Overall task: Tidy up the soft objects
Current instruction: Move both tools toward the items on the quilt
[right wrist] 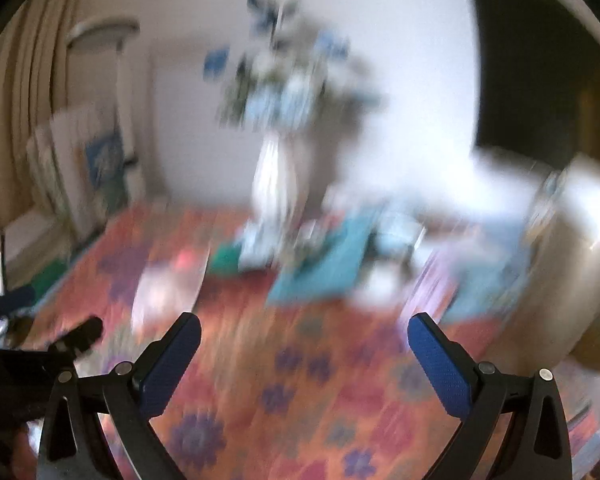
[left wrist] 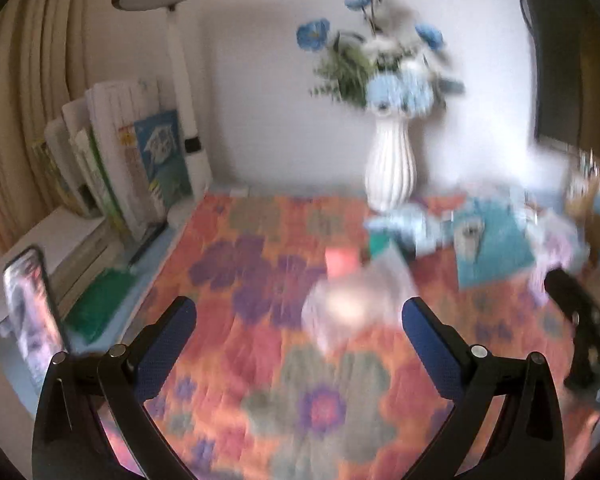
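Observation:
Both views are blurred by motion. My left gripper stands open above a flowered orange cloth, nothing between its blue pads. Just beyond it lies a pale translucent packet with a pink thing behind it. Farther right lie a light blue soft pile and a teal cloth. My right gripper is open too, empty, over the same cloth. Ahead of it I see the teal cloth, the pale packet at left and a lilac soft thing at right.
A white ribbed vase of blue flowers stands at the back by the wall. Books and a white lamp line the left side, with a phone propped at the near left. A large pale container looms at the right.

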Tool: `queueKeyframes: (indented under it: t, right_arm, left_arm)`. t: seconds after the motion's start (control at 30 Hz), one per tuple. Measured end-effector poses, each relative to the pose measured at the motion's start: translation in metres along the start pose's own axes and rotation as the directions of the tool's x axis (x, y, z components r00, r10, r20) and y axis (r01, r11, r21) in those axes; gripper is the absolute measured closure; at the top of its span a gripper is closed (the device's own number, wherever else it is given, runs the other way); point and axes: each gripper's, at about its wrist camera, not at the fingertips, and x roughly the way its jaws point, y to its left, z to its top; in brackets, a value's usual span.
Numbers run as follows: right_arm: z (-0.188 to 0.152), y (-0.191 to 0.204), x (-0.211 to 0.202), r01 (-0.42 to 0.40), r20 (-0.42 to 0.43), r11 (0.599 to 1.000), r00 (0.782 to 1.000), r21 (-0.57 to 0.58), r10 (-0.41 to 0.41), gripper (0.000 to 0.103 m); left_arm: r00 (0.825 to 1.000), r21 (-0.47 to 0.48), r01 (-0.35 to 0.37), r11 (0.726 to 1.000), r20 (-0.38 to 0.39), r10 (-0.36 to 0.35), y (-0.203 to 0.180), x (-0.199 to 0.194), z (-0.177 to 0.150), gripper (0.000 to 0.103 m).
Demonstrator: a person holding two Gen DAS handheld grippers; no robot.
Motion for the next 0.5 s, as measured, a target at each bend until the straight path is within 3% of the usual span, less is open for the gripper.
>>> queueKeyframes:
  t: [0.1,0.2,0.27,0.33,0.5]
  right_arm:
    - [0.004,0.011,0.024,0.042,-0.048,0.998,0.998,-0.038,-0.044,0.0]
    - [-0.012,0.015,0.048,0.173,-0.056,0.977,0.982,-0.123,-0.181,0.0]
    - [-0.012,0.011,0.053,0.17,-0.068,0.978,0.982,-0.118,-0.178,0.0]
    - [-0.011,0.007,0.052,0.163,-0.051,0.981,0.984,-0.104,-0.169,0.0]
    - [-0.018,0.008,0.06,0.185,-0.103,0.975,0.975,-0.124,-0.198,0.0]
  left_arm:
    - [0.999,-0.027,0.036,0.999,0.018,-0.036,-0.006,0.024,-0.005,0.001]
    - [0.998,-0.026,0.063,0.998,0.0,-0.063,-0.014,0.04,-0.023,0.001]
    - [0.997,-0.006,0.071,0.997,-0.015,-0.071,-0.019,0.041,-0.028,0.001]
    - [0.996,0.004,0.087,0.996,0.02,-0.087,-0.022,0.037,-0.028,0.001]
    - [0.997,-0.017,0.082,0.996,0.01,-0.082,-0.024,0.041,-0.031,0.001]
